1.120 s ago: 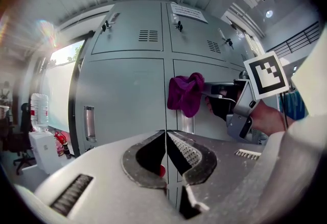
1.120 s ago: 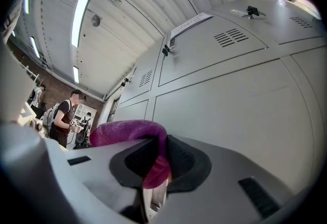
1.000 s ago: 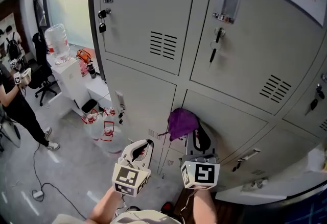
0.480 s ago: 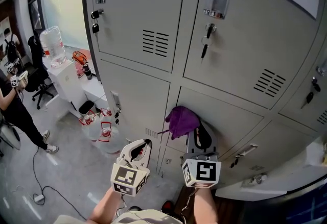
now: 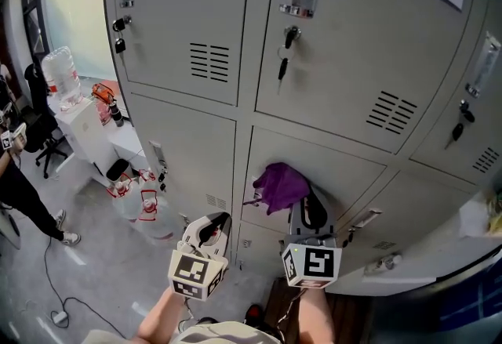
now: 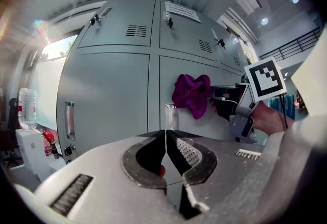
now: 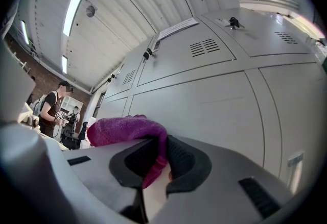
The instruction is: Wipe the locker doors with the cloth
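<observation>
Your right gripper (image 5: 304,213): jaws clamp the purple cloth (image 5: 280,186), centre frame at the lower locker door (image 5: 337,166) | your left gripper (image 5: 209,231): jaws closed, empty | press cloth flat, sweep overlapping strokes, avoid the handle (image 5: 365,218).

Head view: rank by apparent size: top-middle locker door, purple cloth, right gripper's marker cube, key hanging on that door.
1. Locker door
2. Purple cloth and right gripper's marker cube: look alike, unranked; the cube sits nearer the camera
3. Key
</observation>
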The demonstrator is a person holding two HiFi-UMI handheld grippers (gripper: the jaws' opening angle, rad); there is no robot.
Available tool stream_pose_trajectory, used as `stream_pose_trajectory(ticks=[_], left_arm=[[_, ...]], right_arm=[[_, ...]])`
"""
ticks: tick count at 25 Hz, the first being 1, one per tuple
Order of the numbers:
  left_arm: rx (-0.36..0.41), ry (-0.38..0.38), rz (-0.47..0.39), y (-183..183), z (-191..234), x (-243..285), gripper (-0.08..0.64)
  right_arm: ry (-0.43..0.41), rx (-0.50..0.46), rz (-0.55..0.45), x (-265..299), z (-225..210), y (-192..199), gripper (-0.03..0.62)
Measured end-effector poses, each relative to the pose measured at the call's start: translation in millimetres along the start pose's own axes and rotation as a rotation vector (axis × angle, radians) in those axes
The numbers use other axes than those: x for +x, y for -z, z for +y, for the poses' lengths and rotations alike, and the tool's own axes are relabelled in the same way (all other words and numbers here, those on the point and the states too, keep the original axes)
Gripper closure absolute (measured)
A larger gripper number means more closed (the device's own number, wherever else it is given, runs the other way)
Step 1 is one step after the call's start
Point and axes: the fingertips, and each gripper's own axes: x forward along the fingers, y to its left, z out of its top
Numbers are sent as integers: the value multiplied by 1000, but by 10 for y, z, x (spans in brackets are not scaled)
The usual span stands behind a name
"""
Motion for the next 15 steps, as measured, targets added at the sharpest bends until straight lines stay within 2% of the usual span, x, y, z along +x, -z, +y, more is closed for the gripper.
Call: stream_pose_trajectory(ticks=[15], left_arm=[[5, 109, -3, -6, -411, 266, 532]], right_arm=[[144, -29, 35, -357, -591, 41, 532]])
